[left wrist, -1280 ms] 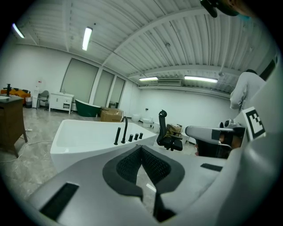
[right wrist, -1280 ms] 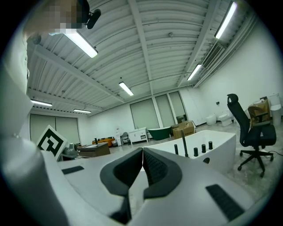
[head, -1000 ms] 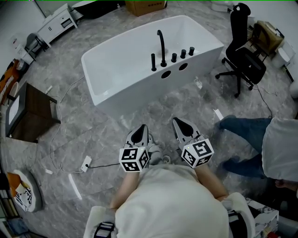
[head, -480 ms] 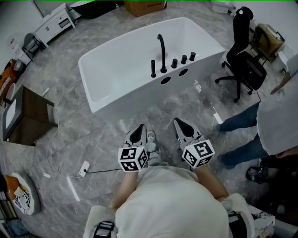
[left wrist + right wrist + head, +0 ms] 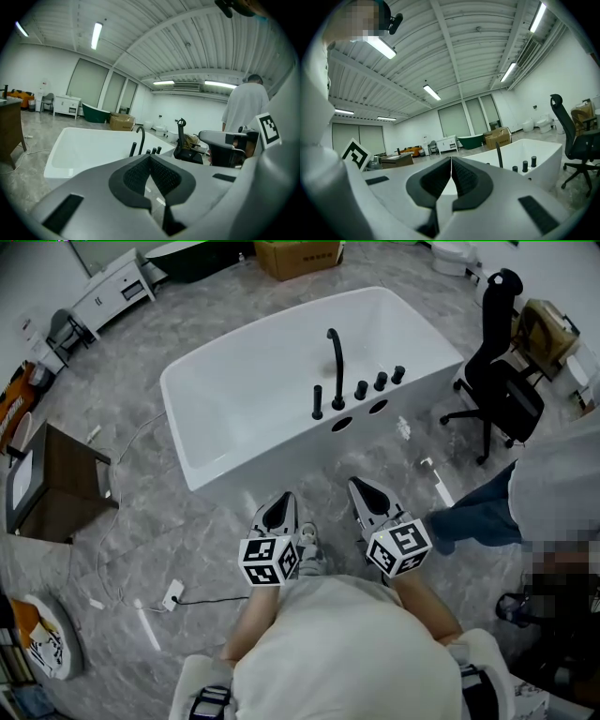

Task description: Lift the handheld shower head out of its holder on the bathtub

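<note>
**At the tub's near rim.** The handheld shower head (image 5: 317, 401) stands upright in its holder on the near rim of the white bathtub (image 5: 253, 442). It is a slim black stick with its long axis vertical, and nothing touches it. It marks the left end of a row of black fittings. The tall curved spout (image 5: 335, 360) is just beside it, and three low knobs (image 5: 381, 382) run on toward the tub's right-hand end.

Both tools are well short of the bathtub's near wall, over the grey marble floor (image 5: 187, 531). The left hand-held gripper (image 5: 279, 507) and the right hand-held gripper (image 5: 367, 498) point at that wall side by side. Each has its jaws pressed together with nothing between them, and each gripper's own view shows the dark pads meeting along a single seam.

The shower head lies ahead of the pair and roughly between them. Neither looks clearly nearer, so either could make the reach. Whichever does will likely have to open first and then close across the upright stem.

The bathtub's basin holds nothing that can be seen. Beyond the tub's far rim sits a cardboard box (image 5: 298, 255), whose contents cannot be made out. A black office chair (image 5: 497, 343) stands off the tub's right end, with a bystander's legs (image 5: 473, 518) near that corner.
</note>
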The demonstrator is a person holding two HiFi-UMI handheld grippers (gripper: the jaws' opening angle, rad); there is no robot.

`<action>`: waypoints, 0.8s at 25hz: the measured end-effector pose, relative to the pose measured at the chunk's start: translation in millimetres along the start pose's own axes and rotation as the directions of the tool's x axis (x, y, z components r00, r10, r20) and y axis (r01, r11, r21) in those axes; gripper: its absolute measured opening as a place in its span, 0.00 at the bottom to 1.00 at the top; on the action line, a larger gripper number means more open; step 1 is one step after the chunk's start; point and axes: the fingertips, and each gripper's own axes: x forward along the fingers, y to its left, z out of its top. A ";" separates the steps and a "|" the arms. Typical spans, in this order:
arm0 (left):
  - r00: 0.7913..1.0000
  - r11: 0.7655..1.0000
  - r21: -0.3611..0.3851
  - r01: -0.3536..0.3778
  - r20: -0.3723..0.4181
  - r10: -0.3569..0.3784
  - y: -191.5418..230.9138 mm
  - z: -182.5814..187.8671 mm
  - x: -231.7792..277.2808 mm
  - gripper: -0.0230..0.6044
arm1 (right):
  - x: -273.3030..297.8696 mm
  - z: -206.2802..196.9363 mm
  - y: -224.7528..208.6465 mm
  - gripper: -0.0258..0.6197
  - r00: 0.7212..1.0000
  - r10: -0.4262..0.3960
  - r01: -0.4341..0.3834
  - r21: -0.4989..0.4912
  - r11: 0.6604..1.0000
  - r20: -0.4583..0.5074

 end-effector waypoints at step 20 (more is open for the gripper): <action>0.997 0.999 -0.014 0.040 -0.063 -0.041 85.7 40.1 88.7 0.07 | 135.9 13.4 -32.5 0.07 0.998 -0.035 0.034 -0.024 0.999 -0.042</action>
